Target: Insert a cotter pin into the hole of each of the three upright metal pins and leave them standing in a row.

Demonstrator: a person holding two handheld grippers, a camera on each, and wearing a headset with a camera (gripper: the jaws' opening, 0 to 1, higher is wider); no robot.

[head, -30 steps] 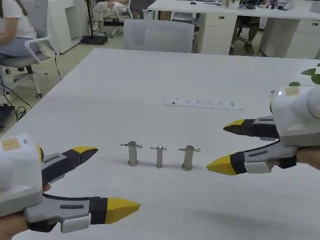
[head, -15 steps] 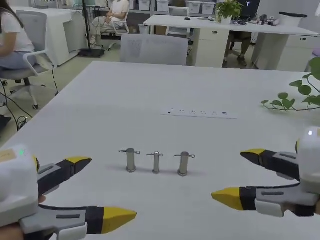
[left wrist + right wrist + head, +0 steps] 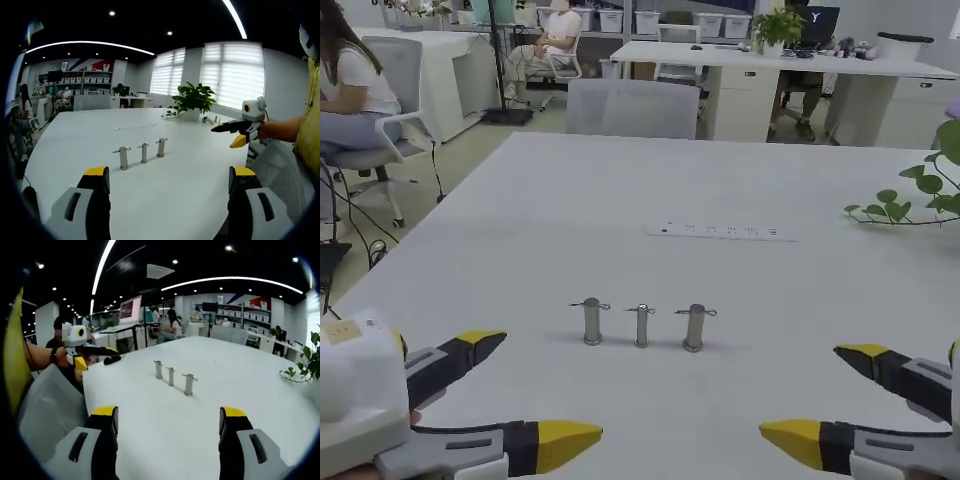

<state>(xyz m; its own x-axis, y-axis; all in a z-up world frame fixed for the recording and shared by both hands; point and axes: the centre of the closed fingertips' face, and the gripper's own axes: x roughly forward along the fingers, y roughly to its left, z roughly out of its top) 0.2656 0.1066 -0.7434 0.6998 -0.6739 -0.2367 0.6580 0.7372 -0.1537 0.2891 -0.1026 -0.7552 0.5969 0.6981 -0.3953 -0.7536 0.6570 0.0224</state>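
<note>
Head view: left gripper and right gripper hung spread, empty, at the table's near edge; metal pins seemed rigid, tippable, best grasped mid-shaft.

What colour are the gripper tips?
Yellow, on both the left gripper and right gripper; clearest in the head view.

Surface: a wide white table, matte and plain.
Near centre: left pin, middle pin and right pin, all metal, stand upright in a left-to-right row, apart from one another.
Pin tops: a cotter pin crosses the top of each, lying level.
Far centre: a flat white power strip lies left to right, well beyond the row.
Right side: a green plant sits on the table; its leafy stem trails low over the surface.
</note>
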